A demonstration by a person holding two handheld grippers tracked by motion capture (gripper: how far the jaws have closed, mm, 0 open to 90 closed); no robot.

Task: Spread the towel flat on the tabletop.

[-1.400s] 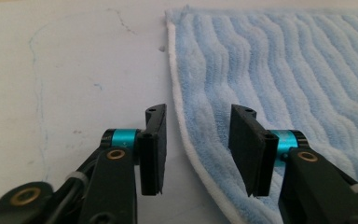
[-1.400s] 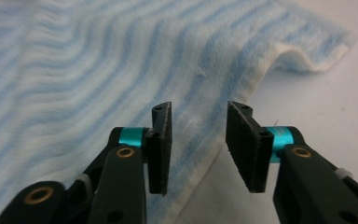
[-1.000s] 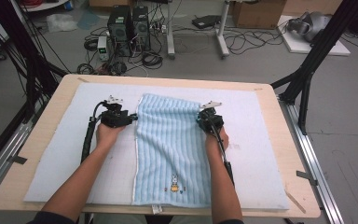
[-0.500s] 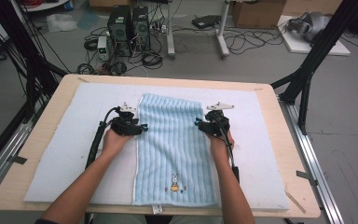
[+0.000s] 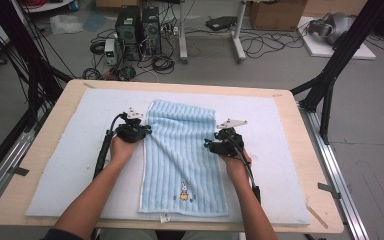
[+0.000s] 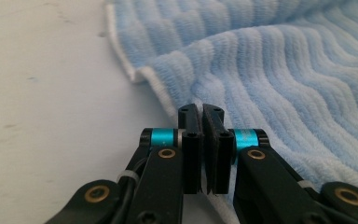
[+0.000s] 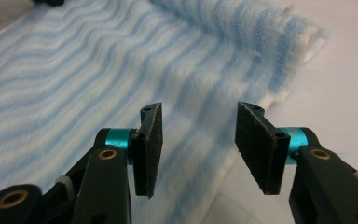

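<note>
Light blue striped terry towel (image 5: 182, 155), flat on the padded table (image 5: 300, 100): soft, limp, best pinched at its edges; left tongs (image 6: 201, 140) pinching its hem, right tongs (image 7: 198, 149) spread over its opposite edge.

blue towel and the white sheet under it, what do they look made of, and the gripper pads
The blue towel looks like soft terry cloth: fuzzy ribbed pile, white stitched hem, folds that drape. The white sheet beneath looks like matte felt or foam padding, flat and slightly mottled; which one is hard to tell. The right gripper's pads look like matte black foam or rubber, with a grainy surface.
</note>
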